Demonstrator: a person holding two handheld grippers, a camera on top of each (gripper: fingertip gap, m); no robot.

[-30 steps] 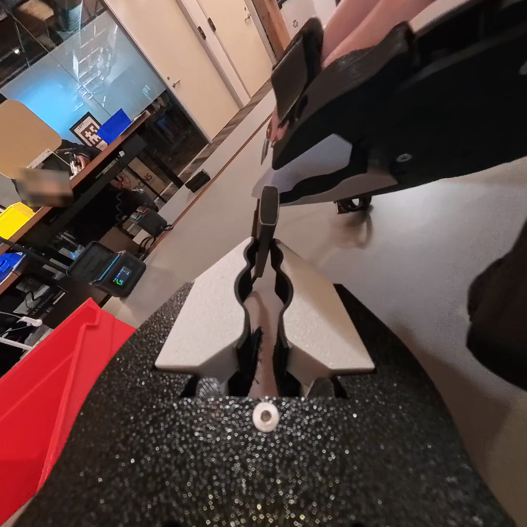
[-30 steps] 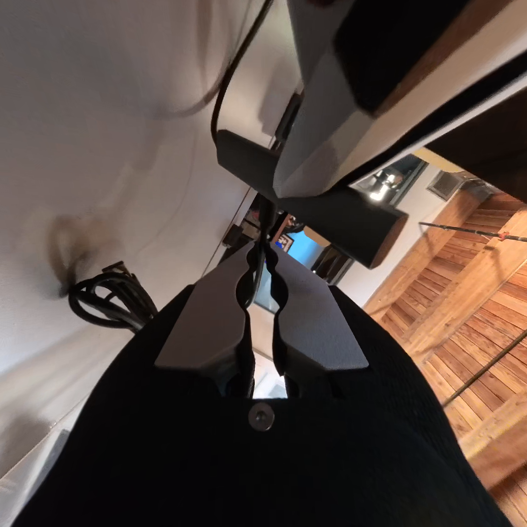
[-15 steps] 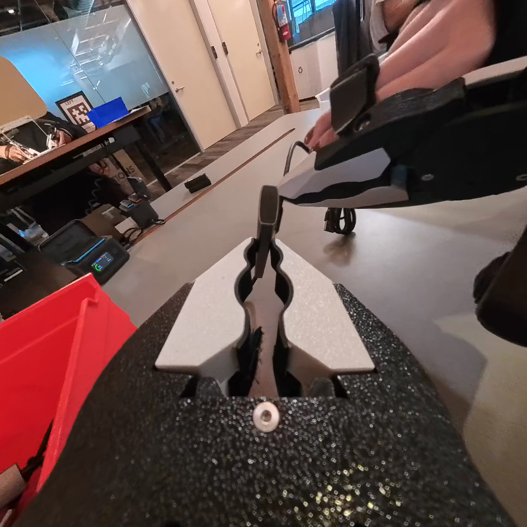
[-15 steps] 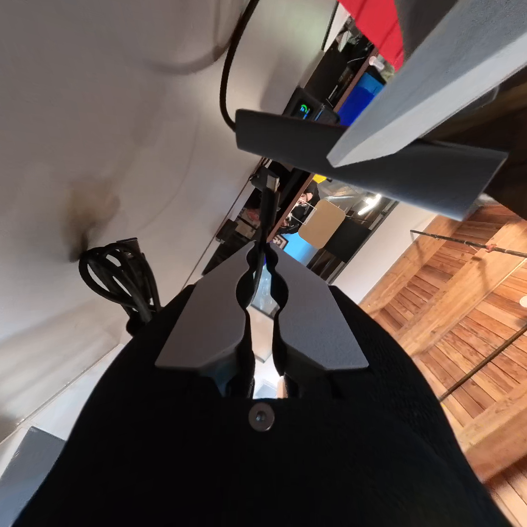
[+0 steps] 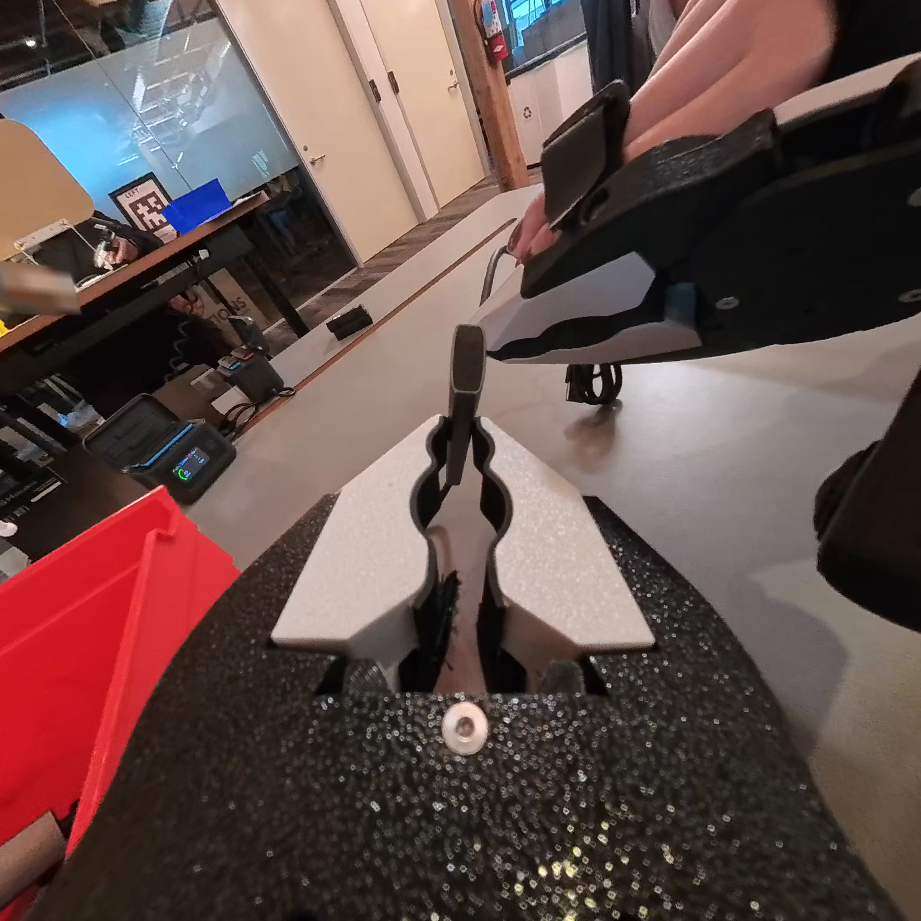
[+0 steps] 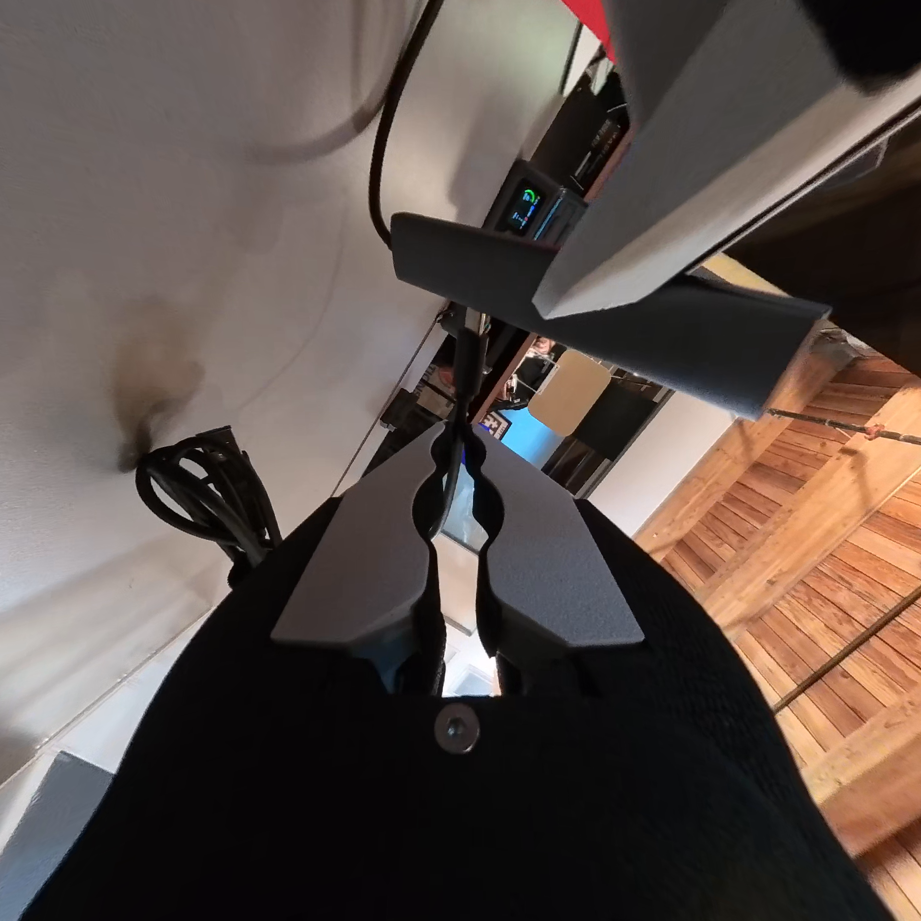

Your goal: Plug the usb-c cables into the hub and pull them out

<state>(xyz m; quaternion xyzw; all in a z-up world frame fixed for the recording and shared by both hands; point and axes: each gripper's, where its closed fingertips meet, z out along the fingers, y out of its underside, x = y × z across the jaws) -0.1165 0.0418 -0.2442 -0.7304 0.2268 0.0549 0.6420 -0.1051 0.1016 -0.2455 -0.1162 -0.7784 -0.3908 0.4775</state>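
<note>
In the centre of the left wrist view, the left gripper (image 5: 461, 438) was clamped on the slim dark grey metal hub (image 5: 466, 379), held on edge with its long axis running away from the camera. In the right wrist view the right gripper (image 6: 459, 438) pinched the thin black usb-c cable (image 6: 451, 478) just behind its plug (image 6: 471, 359), which pointed straight up-frame at the hub's (image 6: 498, 269) lower edge, touching or nearly so. The spare black cable bundle (image 6: 209, 493) lay at left on the pale grey table (image 6: 149, 199).
</note>
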